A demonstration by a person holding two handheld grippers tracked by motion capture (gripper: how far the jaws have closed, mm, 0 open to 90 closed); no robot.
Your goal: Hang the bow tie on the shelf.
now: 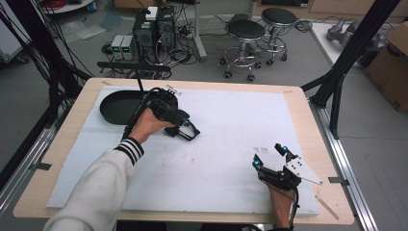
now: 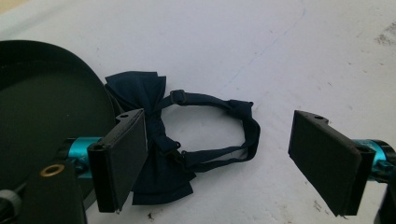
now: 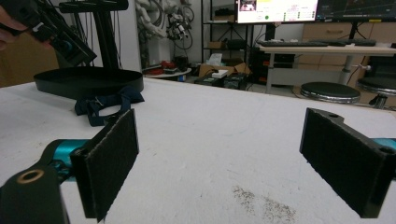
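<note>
A lab: computer towers [image 1: 154, 30], cables, monitors [image 3: 275, 9]

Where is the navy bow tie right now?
In the left gripper view the bow tie lies flat on the white table cover, beside the black tray, under the open left gripper.

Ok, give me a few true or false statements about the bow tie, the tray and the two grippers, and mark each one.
1. The navy bow tie lies on the white table cover, beside the black oval tray. True.
2. The bow tie is inside the tray. False: it lies outside the rim.
3. The left gripper has its jaws clamped on the bow tie. False: they stand open around it.
4. The right gripper holds nothing. True.
5. The right gripper is over the tray. False: it is near the table's front right.
</note>
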